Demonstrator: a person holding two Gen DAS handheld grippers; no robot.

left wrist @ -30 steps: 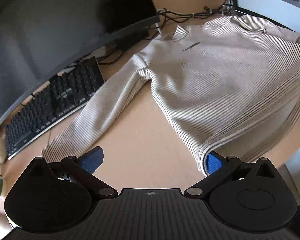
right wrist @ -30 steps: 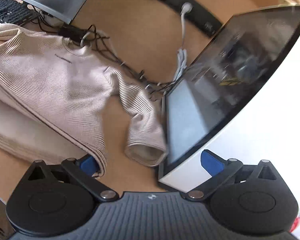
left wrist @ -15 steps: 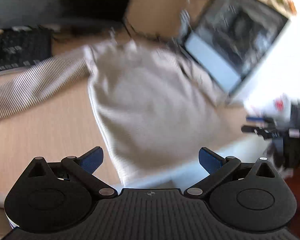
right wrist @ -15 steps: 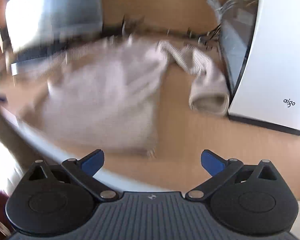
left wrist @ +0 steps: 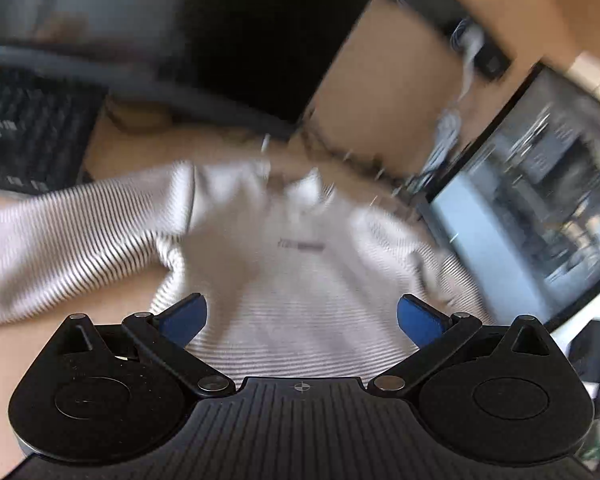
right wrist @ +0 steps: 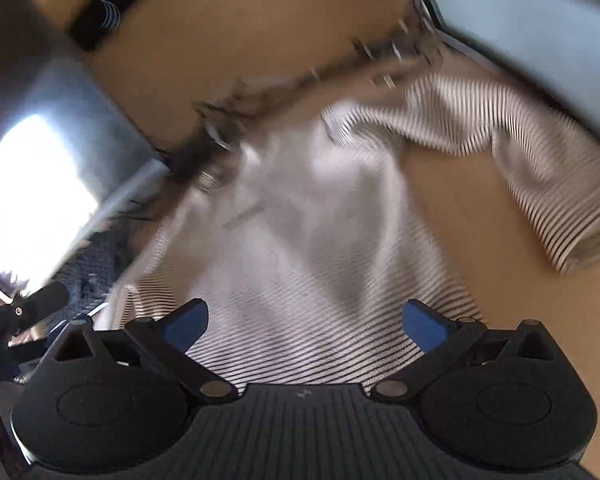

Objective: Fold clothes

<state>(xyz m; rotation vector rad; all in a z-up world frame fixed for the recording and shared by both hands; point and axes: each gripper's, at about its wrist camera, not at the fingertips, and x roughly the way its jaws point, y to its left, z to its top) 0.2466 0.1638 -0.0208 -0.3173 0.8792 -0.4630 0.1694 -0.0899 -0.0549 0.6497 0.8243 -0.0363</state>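
Both views are smeared by motion blur, so fine detail is hard to make out. Nearest the camera, the left gripper [left wrist: 300, 316] has its blue fingertips [left wrist: 184, 316] spread wide, holding nothing, poised over the lower body of a striped sweater [left wrist: 284, 280]. The right gripper [right wrist: 306, 320] is likewise spread and empty above the same sweater [right wrist: 300, 248]. The sweater lies flat on the tan desk [left wrist: 60, 344], its hem hidden beneath the grippers, its long axis running away from them, collar farthest, one sleeve [left wrist: 72, 232] stretched left. Beyond lie a keyboard [left wrist: 28, 136], cut off at the edge, and a blurred monitor [left wrist: 540, 208].
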